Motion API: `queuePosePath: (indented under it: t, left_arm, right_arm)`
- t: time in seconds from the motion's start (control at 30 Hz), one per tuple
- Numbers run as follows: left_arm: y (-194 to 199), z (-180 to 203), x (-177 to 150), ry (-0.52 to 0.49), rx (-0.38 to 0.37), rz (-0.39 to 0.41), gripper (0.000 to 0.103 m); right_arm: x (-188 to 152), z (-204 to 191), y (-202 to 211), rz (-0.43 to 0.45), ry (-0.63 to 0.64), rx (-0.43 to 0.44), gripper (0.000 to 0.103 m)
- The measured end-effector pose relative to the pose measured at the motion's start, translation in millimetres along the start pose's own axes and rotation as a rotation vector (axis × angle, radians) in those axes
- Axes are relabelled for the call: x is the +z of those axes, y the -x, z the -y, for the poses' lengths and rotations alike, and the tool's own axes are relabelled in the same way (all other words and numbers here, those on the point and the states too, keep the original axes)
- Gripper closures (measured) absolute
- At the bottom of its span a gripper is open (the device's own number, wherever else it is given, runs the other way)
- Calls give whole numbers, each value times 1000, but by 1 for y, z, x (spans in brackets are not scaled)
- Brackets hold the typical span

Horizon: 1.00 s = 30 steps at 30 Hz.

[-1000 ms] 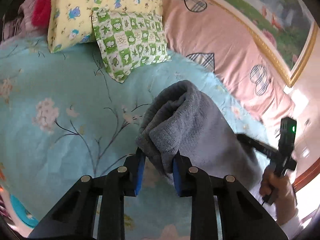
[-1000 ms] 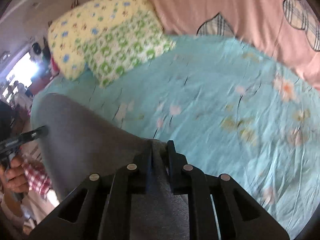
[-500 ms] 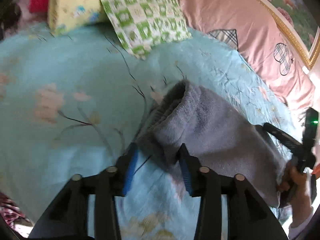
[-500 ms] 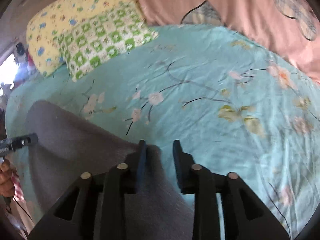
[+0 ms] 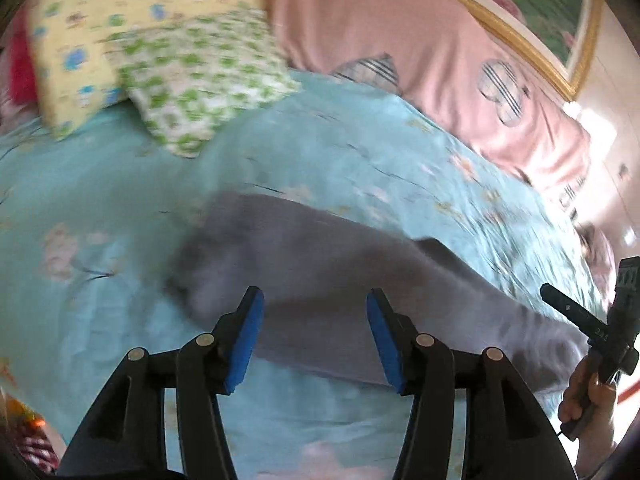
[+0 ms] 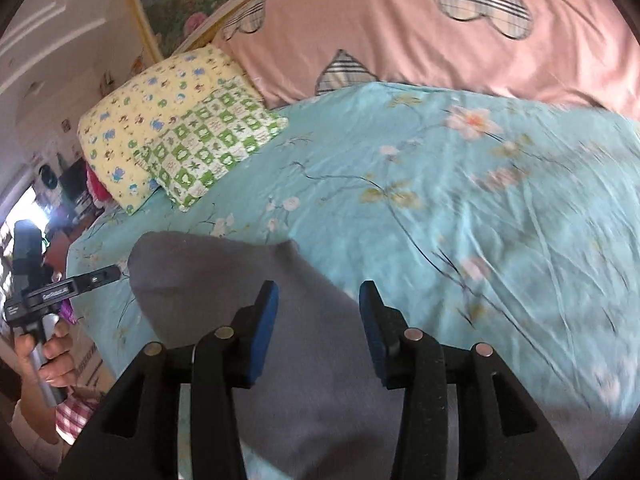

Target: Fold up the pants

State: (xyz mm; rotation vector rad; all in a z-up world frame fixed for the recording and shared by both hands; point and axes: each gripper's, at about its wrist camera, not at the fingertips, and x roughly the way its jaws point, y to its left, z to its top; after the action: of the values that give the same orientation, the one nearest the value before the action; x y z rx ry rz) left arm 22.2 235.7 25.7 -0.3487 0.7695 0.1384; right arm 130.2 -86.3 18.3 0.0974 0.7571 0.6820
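On the bed (image 6: 500,208), with its turquoise floral sheet, the grey fleece pants (image 6: 224,280) now lie flat as a folded band in front of the green checked pillow (image 6: 212,144), where a second ago one bunched end hung pinched above the sheet. The left hand-held gripper (image 5: 314,336) has let go, its blue pads spread wide over the near edge of the pants, and the right hand-held gripper (image 6: 318,326) has likewise parted, nothing between its pads. With both released, this fold looks laid down; a further fold or smoothing likely remains.
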Motion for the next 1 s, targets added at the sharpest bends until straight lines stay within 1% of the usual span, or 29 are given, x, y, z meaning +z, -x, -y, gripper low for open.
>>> queuePosePath:
  t: [0.03,0.13,0.17,0.3,0.37,0.43,0.5,0.73,0.8,1.0]
  left_arm:
    - [-5,14,0,-31,-25,-11,48]
    - [-15,44,-1,-87,-68,-39,45]
    - [-20,58,-2,-111,-99,-56,45]
    - [-31,99,-5,-193,-171,-91,45]
    - [-38,122,-6,-238,-221,-109,40]
    - [-45,150,-8,-296,-284,-135,39]
    - [-51,174,-11,-350,-317,-153,39]
    - [-64,240,-25,-469,-398,-214,39]
    - [-63,254,-29,-501,-411,-223,39]
    - [-66,280,-33,-554,-442,-243,38]
  right_arm:
    - [-6,4,8,7,-15,-8,59]
    - [-22,16,30,15,-72,-24,59]
    - [-27,19,36,15,-85,-32,59]
    - [-51,31,66,15,-121,-81,59]
    - [-63,38,83,25,-150,-96,59]
    - [-76,44,99,43,-182,-122,59]
    - [-87,48,111,47,-211,-144,59]
    - [-112,61,138,59,-301,-190,59]
    - [-117,63,146,67,-318,-200,59]
    - [-130,75,169,88,-376,-251,57]
